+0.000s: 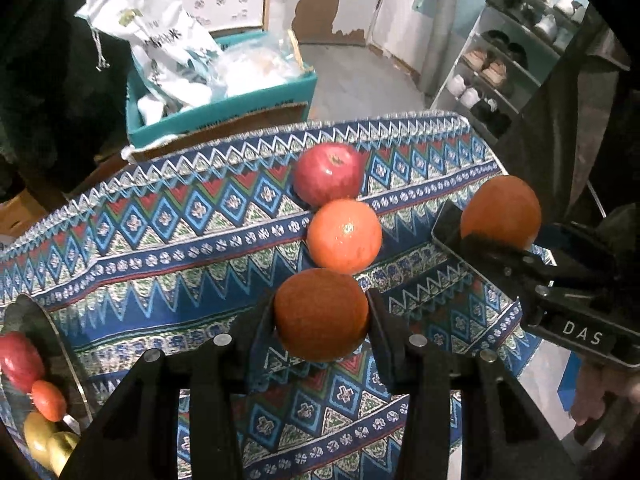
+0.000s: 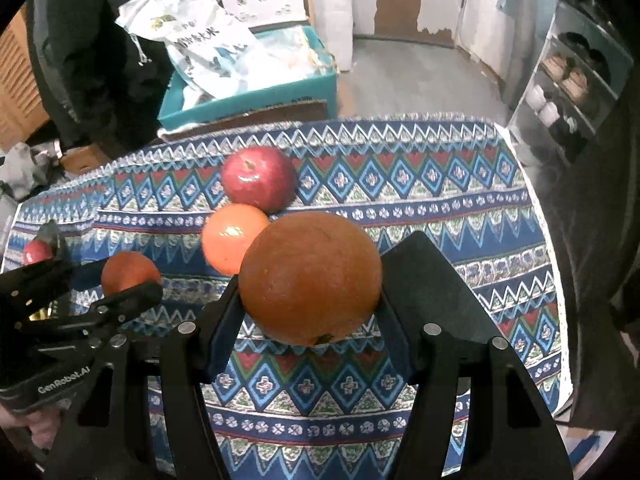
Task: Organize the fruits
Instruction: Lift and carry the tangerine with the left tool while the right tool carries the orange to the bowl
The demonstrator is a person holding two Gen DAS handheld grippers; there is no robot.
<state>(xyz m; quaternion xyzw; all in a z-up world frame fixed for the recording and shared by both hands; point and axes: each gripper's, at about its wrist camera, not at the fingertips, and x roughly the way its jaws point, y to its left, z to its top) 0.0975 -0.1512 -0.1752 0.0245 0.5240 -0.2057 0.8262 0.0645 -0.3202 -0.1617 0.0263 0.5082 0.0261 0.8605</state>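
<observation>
Two grippers loaded: left gripper (image 1: 321, 320) clamps small orange (image 1: 321, 315); right gripper (image 2: 310, 280) clamps large orange (image 2: 310, 278).

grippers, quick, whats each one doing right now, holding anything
Left gripper: closed on a small orange.
Right gripper: closed on a larger orange.

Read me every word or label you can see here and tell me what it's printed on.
"DAS": white letters on the body of the right gripper, seen from the left wrist view.
"GenRobot.AI": white lettering on the body of the left gripper, seen from the right wrist view.
White sack in the teal box: dark printed characters, too blurred to read.
</observation>
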